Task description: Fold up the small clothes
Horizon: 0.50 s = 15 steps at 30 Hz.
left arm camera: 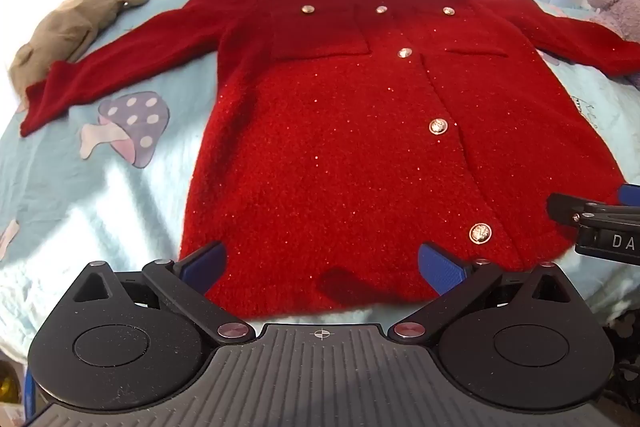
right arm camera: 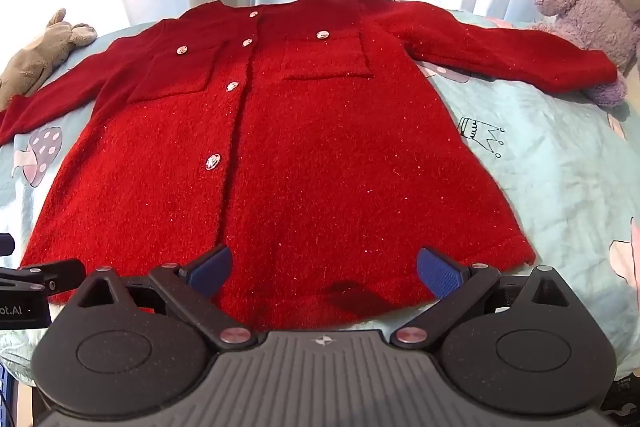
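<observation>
Your fuzzy red knit cardigan with silver buttons (left arm camera: 340, 147) lies flat and face up, sleeves spread, on the pale blue printed bedsheet (left arm camera: 100, 195). Your left gripper (left arm camera: 322, 265) and right gripper (right arm camera: 324, 269) both hover over its near hem, jaws spread wide with nothing between them. A grey plush rabbit (left arm camera: 68, 27) and a purple teddy bear (right arm camera: 596, 3) sit at the far corners.

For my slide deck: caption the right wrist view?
Open right claw above the hem of a flat red cardigan on a blue sheet.
</observation>
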Each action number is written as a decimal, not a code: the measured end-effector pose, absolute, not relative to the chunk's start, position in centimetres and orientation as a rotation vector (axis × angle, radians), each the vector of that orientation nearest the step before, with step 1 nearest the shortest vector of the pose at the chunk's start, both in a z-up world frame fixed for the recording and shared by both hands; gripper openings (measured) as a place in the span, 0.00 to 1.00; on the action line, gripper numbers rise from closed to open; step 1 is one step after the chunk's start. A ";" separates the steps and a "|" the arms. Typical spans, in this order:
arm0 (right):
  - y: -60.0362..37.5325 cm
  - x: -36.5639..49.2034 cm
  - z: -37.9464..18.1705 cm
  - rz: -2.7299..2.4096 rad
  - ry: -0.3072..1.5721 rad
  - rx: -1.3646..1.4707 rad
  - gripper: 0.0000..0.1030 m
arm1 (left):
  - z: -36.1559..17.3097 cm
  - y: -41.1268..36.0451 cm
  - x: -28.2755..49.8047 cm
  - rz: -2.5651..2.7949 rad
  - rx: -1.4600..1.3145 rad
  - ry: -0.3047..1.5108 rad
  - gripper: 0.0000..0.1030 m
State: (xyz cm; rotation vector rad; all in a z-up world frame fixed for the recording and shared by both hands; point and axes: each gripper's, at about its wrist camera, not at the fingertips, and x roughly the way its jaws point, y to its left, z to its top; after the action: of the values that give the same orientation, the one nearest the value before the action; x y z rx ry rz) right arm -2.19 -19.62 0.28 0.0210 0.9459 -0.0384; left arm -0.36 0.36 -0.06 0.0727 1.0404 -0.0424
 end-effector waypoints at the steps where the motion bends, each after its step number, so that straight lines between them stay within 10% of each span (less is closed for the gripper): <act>1: -19.6 -2.1 0.3 -0.037 0.946 0.022 0.96 | -0.1 0.3 -0.4 -0.044 0.073 1.039 1.00; 15: -19.6 -2.1 0.1 -0.035 0.935 0.026 0.96 | 0.0 0.6 -0.8 -0.037 0.072 1.034 1.00</act>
State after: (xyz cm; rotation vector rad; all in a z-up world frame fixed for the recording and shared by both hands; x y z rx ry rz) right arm -2.10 -19.61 0.14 0.0261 0.9353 -0.0350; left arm -0.81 0.60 0.04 0.0721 1.0338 -0.0365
